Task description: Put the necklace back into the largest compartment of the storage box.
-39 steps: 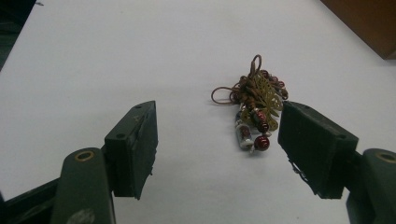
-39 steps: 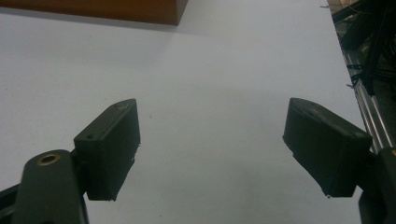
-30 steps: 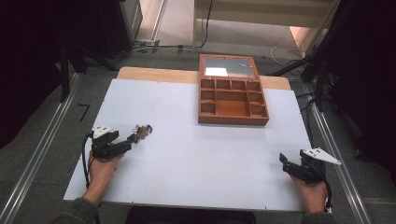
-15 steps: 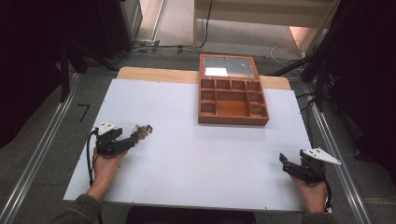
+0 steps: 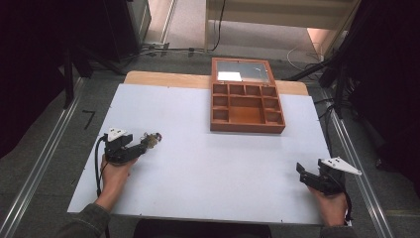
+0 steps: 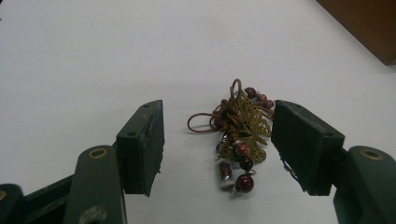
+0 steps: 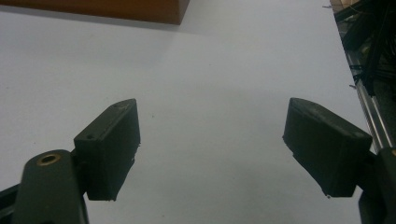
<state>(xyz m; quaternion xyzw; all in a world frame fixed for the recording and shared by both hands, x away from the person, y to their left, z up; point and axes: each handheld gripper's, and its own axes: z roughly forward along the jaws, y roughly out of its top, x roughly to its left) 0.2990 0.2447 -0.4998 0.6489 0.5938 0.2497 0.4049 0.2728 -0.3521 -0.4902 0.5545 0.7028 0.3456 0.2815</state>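
A tangle of jewellery (image 6: 239,135), with a brass butterfly charm, dark red beads and a thin brown cord, lies on the white table (image 5: 208,173) at its left side (image 5: 151,138). My left gripper (image 5: 141,147) is open and straddles it: in the left gripper view (image 6: 218,147) the piece lies between the two jaws, closer to the right one, touching neither. My right gripper (image 5: 303,174) rests near the table's front right corner, open, with bare table between its jaws (image 7: 212,149).
A brown wooden box (image 5: 245,102) with several compartments and a raised lid stands at the back of the table, right of centre. Its corner shows in the left gripper view (image 6: 369,25) and the right gripper view (image 7: 116,10). Metal rails flank the table.
My left gripper has slid a little to the right, closing in around the jewellery. The right gripper has stayed put.
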